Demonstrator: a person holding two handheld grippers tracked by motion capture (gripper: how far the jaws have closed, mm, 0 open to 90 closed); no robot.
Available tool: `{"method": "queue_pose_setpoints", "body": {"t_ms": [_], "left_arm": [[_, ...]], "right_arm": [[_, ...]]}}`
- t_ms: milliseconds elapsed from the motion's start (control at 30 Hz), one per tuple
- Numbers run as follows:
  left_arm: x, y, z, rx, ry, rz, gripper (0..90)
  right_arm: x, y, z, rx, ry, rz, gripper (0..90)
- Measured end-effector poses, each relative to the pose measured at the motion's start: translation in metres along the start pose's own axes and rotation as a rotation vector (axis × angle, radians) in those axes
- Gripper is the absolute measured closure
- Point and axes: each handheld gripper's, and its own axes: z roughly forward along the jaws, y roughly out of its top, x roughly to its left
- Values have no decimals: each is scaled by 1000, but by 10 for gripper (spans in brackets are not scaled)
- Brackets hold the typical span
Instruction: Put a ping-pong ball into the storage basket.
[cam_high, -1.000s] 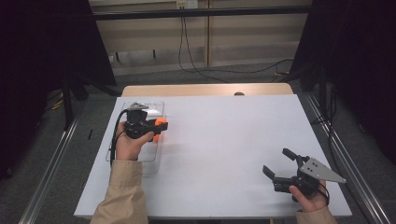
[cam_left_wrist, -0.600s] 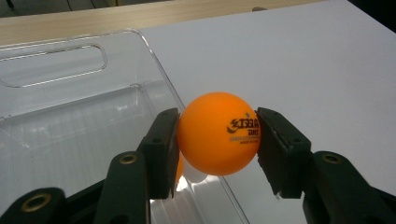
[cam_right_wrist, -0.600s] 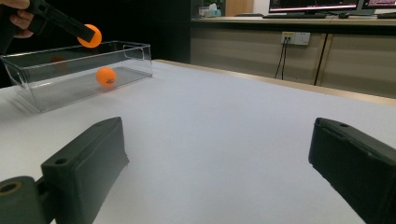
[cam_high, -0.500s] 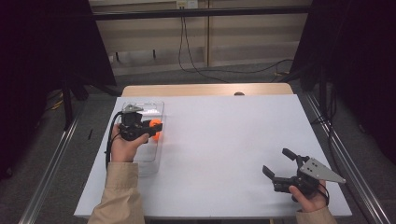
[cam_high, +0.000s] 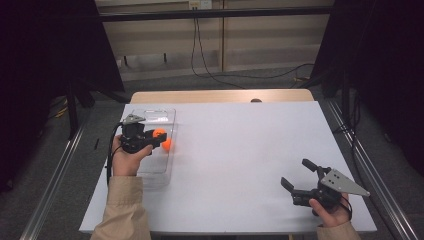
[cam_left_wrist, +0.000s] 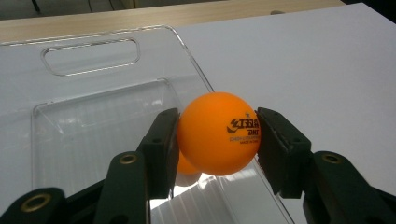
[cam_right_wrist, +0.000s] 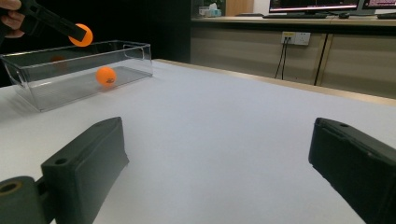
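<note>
Left gripper view: your left gripper (cam_left_wrist: 217, 135) has its two jaws clamped on an orange ball (cam_left_wrist: 218, 133), one pad at each side near its widest line, so the grip is centred and the ball seems unlikely to squirt out. You hold it above the clear plastic bin (cam_left_wrist: 107, 60), over the bin's right-hand wall as this camera sees it. A second orange ball (cam_left_wrist: 186, 164) peeks out just behind and below the held one.

Right gripper view confirms it: the second ball lies on the bin floor, and the held one is up above the rim, apart from it. Judgement: the height keeps the ball clear of the wall; whether you are lifting it out or about to drop it in cannot be told.

High view: your right gripper (cam_high: 300, 178) rests low near the table's (cam_high: 250, 150) right front corner, jaws spread wide and empty, well apart from the bin, presumably parked out of the way.

Writing: black print on the held ball, a logo with a star beside it and small text beneath; the letters are too blurred to read with confidence.
</note>
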Motion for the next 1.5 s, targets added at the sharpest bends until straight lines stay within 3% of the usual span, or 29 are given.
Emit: {"method": "queue_pose_setpoints", "body": {"t_ms": [433, 867, 1033, 1333, 1500], "left_arm": [[3, -4, -1, -11, 29, -7, 505], [3, -6, -6, -53, 39, -16, 297], [3, -10, -12, -79, 42, -39, 230], [1, -18, -19, -114, 40, -49, 186], [-4, -23, -24, -132, 37, -31, 162]], "right_arm": [[-1, 0, -1, -5, -2, 0, 37], [0, 1, -2, -6, -3, 1, 37], [0, 1, -3, -10, -6, -3, 37], [-1, 1, -3, -11, -9, -3, 37], [0, 1, -3, -11, -9, -3, 37]]}}
